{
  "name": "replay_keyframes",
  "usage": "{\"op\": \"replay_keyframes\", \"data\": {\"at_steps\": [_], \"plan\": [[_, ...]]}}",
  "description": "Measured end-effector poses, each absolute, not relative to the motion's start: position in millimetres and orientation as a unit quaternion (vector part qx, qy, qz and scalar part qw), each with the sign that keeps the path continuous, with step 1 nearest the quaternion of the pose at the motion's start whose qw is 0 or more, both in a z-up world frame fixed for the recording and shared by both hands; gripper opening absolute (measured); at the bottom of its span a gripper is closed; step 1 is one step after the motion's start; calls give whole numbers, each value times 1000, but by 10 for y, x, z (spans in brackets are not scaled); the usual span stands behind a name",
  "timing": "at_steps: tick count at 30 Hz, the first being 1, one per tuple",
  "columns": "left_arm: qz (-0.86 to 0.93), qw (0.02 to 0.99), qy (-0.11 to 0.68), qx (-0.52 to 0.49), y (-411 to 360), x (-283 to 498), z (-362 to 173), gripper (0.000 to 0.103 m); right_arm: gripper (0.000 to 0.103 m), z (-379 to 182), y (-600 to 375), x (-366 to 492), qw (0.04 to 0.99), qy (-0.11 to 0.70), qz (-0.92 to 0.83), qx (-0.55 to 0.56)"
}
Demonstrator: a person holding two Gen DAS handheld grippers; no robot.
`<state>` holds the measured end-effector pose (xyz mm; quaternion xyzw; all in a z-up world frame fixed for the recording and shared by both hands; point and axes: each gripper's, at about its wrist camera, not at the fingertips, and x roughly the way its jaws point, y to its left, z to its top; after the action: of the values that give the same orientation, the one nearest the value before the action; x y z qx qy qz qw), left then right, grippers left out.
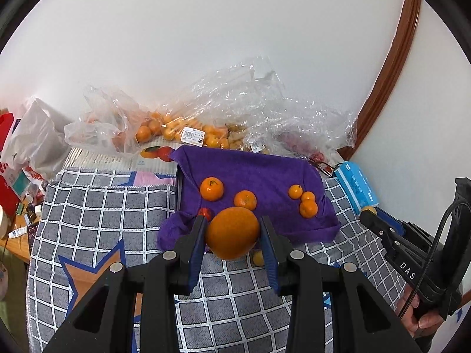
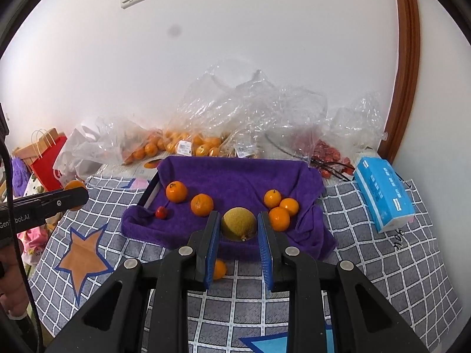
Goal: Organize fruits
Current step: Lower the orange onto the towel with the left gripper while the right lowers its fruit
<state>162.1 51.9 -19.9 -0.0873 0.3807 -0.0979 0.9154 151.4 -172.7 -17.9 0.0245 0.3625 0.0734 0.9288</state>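
My left gripper (image 1: 233,223) is shut on a large orange (image 1: 232,236), held above the near edge of a purple towel (image 1: 265,173) draped over a tray. My right gripper (image 2: 238,216) is shut on a yellow-green lemon (image 2: 239,224) over the same edge. Each gripper shows from the side in the other view: the right gripper (image 1: 368,211), the left gripper (image 2: 75,194). On the towel lie two mandarins (image 2: 176,191) at the left, three small ones (image 2: 279,217) at the right, and a cherry tomato (image 2: 161,212). A small orange fruit (image 2: 219,269) sits on the checked cloth.
A grey checked cloth (image 2: 368,264) with star patches covers the table. Clear plastic bags (image 2: 250,111) of mandarins and red fruit are heaped against the wall. A blue tissue pack (image 2: 382,191) lies right of the tray, and bags and clutter (image 1: 26,153) crowd the far left.
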Motion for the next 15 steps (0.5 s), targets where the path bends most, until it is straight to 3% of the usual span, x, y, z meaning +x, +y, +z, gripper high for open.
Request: {"op": "replay_keyframes", "data": {"at_steps": [15], "plan": [[-97, 915, 382, -86, 502, 1678, -190, 34, 25, -157, -1745, 1590, 930, 359, 72, 27]]}}
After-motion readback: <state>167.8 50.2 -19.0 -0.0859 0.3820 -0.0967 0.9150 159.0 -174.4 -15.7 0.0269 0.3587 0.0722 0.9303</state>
